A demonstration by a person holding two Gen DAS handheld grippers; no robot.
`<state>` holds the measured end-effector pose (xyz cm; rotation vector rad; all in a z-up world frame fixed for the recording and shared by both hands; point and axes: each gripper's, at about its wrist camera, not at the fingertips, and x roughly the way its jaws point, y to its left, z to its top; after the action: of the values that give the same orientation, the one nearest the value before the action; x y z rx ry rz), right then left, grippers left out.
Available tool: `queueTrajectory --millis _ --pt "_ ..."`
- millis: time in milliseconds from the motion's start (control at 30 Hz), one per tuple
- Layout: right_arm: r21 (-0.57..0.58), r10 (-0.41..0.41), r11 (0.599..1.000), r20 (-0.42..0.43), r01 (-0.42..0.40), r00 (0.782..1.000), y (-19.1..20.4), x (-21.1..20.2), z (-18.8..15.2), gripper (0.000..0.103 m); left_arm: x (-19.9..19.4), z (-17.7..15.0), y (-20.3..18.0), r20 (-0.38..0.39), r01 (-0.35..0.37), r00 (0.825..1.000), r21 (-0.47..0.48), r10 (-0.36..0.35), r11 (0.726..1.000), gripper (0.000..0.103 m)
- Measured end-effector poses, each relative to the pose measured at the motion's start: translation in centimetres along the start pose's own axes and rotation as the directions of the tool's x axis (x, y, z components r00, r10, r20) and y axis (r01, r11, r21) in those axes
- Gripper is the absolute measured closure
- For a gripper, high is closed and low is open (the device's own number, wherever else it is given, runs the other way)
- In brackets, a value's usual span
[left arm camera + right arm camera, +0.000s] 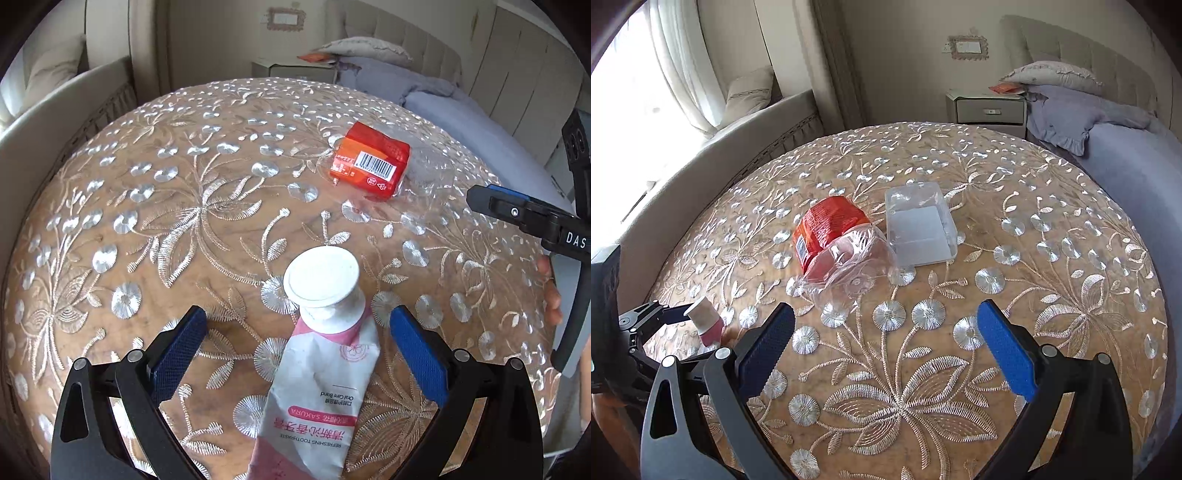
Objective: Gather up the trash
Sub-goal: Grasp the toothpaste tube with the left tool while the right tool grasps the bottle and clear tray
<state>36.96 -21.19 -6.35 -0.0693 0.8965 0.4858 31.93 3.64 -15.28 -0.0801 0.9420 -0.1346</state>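
While wide open, left hand-held gripper straddles toothpaste tube.

The tablecloth is cloth with shiny silver embroidery, the toothpaste tube is creased matt plastic with a smooth white cap, the red wrapper looks glossy, and the box is clear plastic
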Motion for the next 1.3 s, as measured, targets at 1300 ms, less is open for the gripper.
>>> queueTrajectory --millis 1300 --pt "-0.220 0.374 0.866 -0.311 -0.449 0.874 2.4 9.0 6.5 0.003 4.4 5.6 -2.9 -0.055 0.024 0.998 0.247 -0.011 0.969 0.023"
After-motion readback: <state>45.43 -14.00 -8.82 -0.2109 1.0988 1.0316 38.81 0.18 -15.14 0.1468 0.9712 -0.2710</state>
